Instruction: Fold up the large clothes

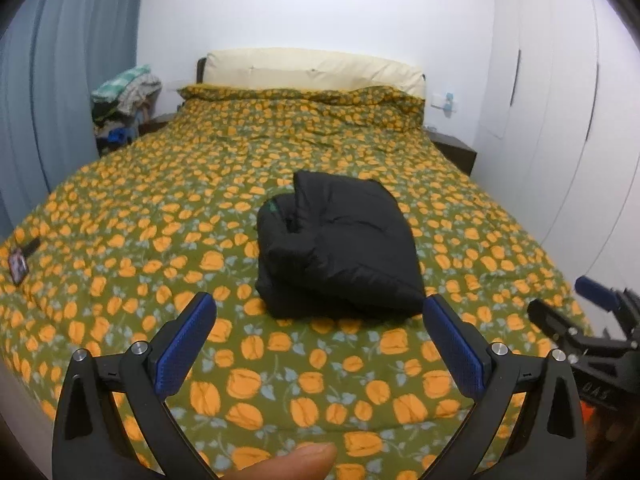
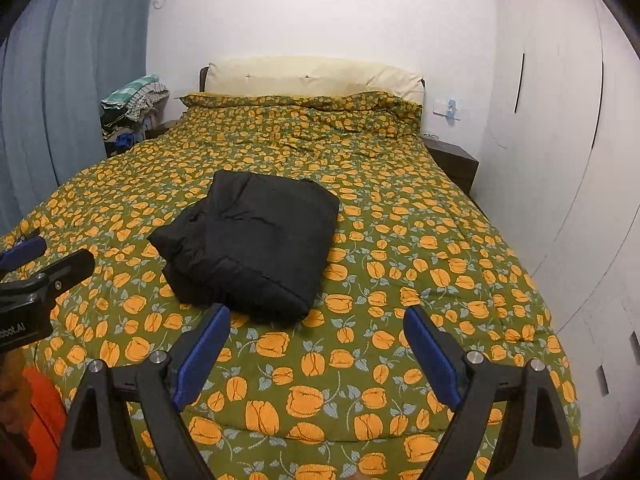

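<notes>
A black padded jacket (image 1: pixel 340 244) lies folded into a thick bundle on the bed's green quilt with orange flowers (image 1: pixel 140 220). It also shows in the right wrist view (image 2: pixel 252 240). My left gripper (image 1: pixel 318 308) is open and empty, held above the quilt just short of the bundle's near edge. My right gripper (image 2: pixel 316 318) is open and empty, also just short of the bundle. The right gripper shows at the right edge of the left wrist view (image 1: pixel 568 300). The left gripper shows at the left edge of the right wrist view (image 2: pixel 44 258).
A cream headboard (image 1: pixel 312 68) and a white wall stand behind the bed. White wardrobe doors (image 1: pixel 560 100) run along the right. A dark nightstand (image 1: pixel 456 152) is at the back right. A clothes pile (image 1: pixel 124 96) and blue curtains (image 1: pixel 60 80) are at the left. A phone (image 1: pixel 18 266) lies on the quilt's left edge.
</notes>
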